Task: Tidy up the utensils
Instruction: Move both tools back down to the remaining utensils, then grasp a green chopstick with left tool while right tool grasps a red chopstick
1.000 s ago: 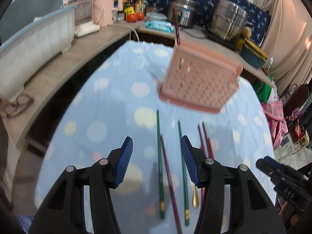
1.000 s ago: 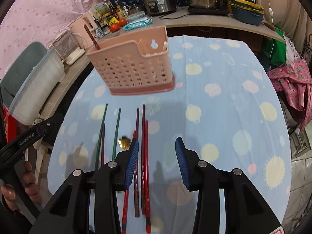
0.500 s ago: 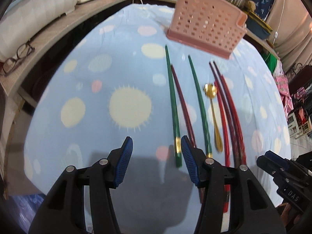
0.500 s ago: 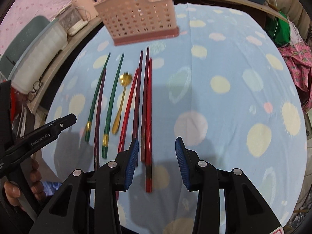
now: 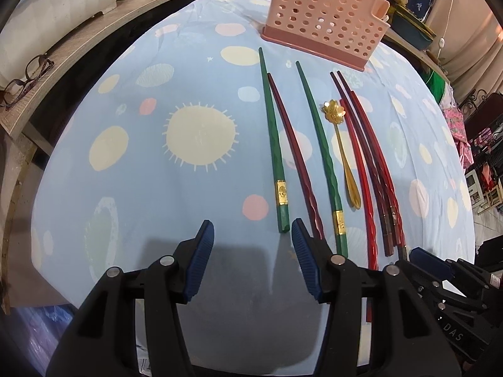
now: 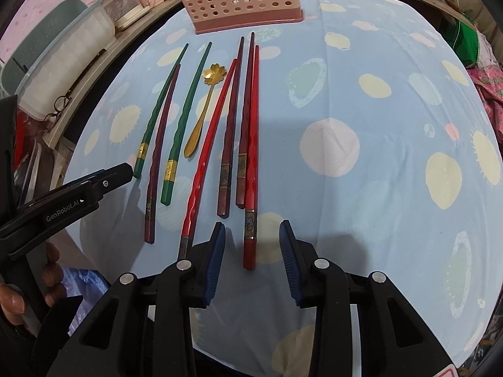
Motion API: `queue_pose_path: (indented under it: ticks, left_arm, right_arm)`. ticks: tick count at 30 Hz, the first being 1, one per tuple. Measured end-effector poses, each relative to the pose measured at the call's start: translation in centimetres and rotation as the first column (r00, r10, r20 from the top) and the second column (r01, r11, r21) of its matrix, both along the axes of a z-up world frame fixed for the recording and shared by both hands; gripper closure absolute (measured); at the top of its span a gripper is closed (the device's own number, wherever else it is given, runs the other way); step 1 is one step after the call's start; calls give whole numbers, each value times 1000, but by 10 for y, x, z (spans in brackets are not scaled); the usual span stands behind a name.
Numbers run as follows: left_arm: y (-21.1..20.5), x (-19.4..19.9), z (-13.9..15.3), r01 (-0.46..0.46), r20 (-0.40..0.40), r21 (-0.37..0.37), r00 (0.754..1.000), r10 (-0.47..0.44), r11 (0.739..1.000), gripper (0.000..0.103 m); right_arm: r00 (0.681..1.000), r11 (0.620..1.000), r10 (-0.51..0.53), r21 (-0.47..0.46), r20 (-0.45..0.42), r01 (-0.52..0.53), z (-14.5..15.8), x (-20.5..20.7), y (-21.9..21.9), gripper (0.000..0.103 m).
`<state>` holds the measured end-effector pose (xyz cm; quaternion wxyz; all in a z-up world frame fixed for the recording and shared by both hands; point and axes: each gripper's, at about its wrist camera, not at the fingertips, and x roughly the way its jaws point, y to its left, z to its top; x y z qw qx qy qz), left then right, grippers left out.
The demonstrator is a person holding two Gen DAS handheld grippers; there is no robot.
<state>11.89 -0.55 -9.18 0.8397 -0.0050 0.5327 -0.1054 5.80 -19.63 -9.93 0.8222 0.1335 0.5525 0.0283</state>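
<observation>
Here, a row of utensils on the surface (image 5: 195, 188), covered with a light blue cloth with pale dots. From the left: a green chopstick (image 5: 273, 144), a dark maroon chopstick (image 5: 295, 160) just beside it, a second green chopstick (image 5: 320, 150), a gold spoon (image 5: 342, 154) with a flower-shaped bowl, then a bundle of red and dark red chopsticks (image 6: 248, 144) lying close together. All pointing with thin tips toward a pink perforated basket (image 5: 323, 15) at the far end of the surface, upright, near the tips but apart from them.

Left hand-held gripper (image 5: 253, 259) above the near edge, released, nothing between the blue pads, thick end of the first green chopstick just ahead of the gap. Right hand-held gripper (image 6: 251, 257) closing, the thick end of one bright red chopstick (image 6: 251, 213) lying between the pads, not touched by them. Part of a hand (image 6: 19, 295) seen at the lower left of the right wrist view, gripping the left tool.
</observation>
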Motion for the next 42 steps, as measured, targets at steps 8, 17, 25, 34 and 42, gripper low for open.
queue_pose_path:
  ticks: [8, 17, 25, 34, 42]
  left_arm:
    - [-3, 2, -1, -2, 1, -7, 1000, 2, 1000, 54]
    - [-9, 12, -6, 15, 10, 0, 1000, -15, 1000, 55]
    - [-12, 18, -8, 35, 23, -17, 999, -35, 999, 79]
    - [-8, 14, -6, 42, -3, -84, 999, -42, 996, 96]
    - [8, 5, 28, 18, 67, -122, 998, -10, 992, 96]
  right_arm:
    - [1000, 998, 5, -59, 11, -4, -2, 0, 2, 87]
    - [1000, 997, -3, -73, 15, 4, -3, 0, -2, 96]
    - [1000, 998, -3, -70, 17, 4, -3, 1, -3, 96]
    - [1000, 998, -5, -62, 20, 6, -2, -1, -4, 96]
    - [998, 999, -14, -50, 57, 17, 12, -7, -10, 96]
